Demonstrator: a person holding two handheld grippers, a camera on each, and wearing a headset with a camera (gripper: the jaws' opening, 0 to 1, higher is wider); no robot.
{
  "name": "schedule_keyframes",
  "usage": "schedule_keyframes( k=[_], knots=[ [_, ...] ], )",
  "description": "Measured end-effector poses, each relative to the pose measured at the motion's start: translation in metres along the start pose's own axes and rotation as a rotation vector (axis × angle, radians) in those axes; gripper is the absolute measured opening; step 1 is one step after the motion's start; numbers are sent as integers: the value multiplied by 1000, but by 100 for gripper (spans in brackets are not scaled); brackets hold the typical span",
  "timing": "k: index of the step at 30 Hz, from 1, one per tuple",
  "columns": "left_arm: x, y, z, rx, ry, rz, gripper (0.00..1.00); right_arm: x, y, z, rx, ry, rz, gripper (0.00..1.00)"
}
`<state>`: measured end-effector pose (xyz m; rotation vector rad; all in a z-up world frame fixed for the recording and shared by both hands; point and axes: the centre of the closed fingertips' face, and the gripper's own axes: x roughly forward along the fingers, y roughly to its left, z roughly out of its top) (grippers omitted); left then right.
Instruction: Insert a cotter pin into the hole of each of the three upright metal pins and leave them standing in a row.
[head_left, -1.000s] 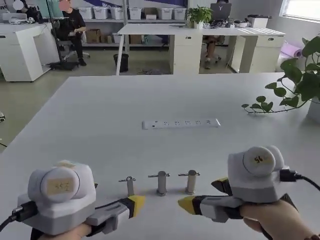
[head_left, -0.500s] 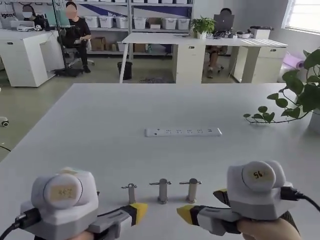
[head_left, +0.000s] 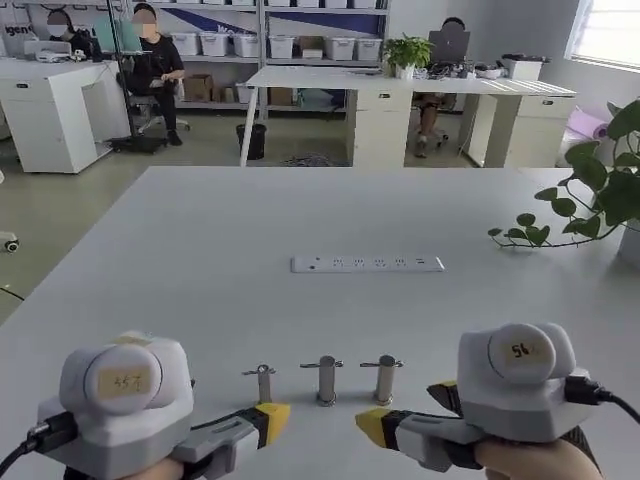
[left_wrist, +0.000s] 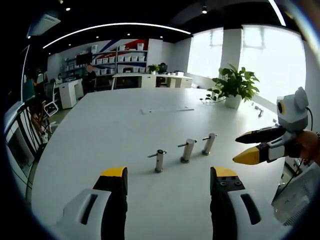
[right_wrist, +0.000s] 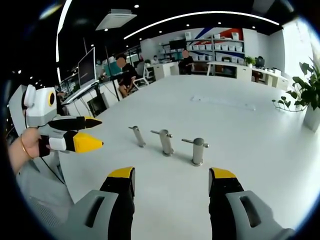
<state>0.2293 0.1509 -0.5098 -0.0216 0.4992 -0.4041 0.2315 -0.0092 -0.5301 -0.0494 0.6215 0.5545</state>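
Observation:
Three upright metal pins stand in a row on the white table: left pin (head_left: 263, 383), middle pin (head_left: 325, 380), right pin (head_left: 385, 378). Each has a thin cotter pin crossing its top. From the left gripper view they are the near pin (left_wrist: 159, 161), the middle pin (left_wrist: 187, 150) and the far pin (left_wrist: 209, 143). My left gripper (left_wrist: 167, 175) is open and empty, a little short of the row. My right gripper (right_wrist: 171, 177) is also open and empty, facing the pins (right_wrist: 165, 142) from the other side. In the head view the left gripper (head_left: 232, 398) and right gripper (head_left: 408, 408) flank the row near the table's front.
A white power strip (head_left: 367, 264) lies mid-table beyond the pins. A potted plant (head_left: 600, 190) leans in at the right edge. Desks, shelves and seated people are far behind the table.
The head camera has tilted, so the whole picture sits lower. The pins and both open grippers keep their places relative to each other.

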Motion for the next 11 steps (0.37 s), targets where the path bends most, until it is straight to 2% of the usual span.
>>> schedule_keyframes(
  k=[11],
  knots=[
    [0,1,1,1,-3,1,67,1,2,-1,20,-8,10,57]
  ],
)
